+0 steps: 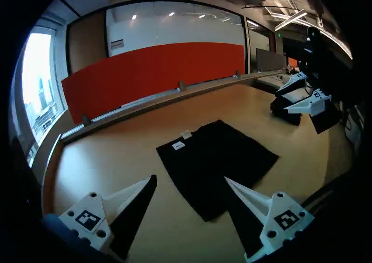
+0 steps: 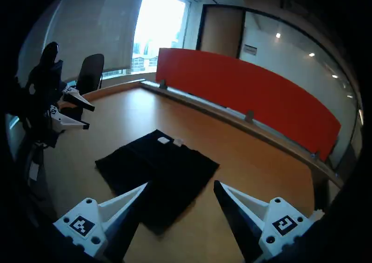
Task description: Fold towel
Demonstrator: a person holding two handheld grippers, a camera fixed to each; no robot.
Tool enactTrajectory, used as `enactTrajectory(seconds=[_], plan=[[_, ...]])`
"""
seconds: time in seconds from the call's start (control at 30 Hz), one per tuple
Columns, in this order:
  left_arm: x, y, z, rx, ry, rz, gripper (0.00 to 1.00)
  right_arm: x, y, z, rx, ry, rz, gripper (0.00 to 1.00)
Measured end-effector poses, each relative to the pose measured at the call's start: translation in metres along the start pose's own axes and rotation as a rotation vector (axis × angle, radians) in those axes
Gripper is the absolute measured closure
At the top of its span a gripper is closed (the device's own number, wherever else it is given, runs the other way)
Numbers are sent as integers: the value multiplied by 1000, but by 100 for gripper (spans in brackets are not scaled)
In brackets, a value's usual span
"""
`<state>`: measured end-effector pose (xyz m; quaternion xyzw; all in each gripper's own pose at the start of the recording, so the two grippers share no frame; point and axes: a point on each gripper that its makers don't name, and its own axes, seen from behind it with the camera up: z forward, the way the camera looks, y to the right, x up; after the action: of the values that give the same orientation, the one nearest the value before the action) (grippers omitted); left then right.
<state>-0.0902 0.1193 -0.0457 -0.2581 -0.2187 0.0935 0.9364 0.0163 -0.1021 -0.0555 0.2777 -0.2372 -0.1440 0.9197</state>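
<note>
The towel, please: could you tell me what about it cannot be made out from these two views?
- Layers: the towel is plain black in both views, so folds and thickness are lost.
- Near edge: in the right gripper view the right gripper has its jaws across part of it; likewise the left gripper in the left gripper view.
- Labels: too small to read.

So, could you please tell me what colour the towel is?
The towel is plain black, with small white tags near one edge. The left gripper view shows it best.
</note>
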Motion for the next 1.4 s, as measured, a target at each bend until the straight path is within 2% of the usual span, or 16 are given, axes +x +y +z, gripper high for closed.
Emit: enactTrajectory(seconds=[0.5, 0.97, 1.4], plan=[[-40, 13, 27, -45, -71, 1, 4, -52, -16, 27, 46, -76, -10, 0], [-87, 33, 50, -108, -179, 31, 4, -97, -31, 44, 88, -143, -20, 0], [-116, 43, 65, -145, -260, 44, 4, -144, -42, 54, 139, -240, -28, 1]])
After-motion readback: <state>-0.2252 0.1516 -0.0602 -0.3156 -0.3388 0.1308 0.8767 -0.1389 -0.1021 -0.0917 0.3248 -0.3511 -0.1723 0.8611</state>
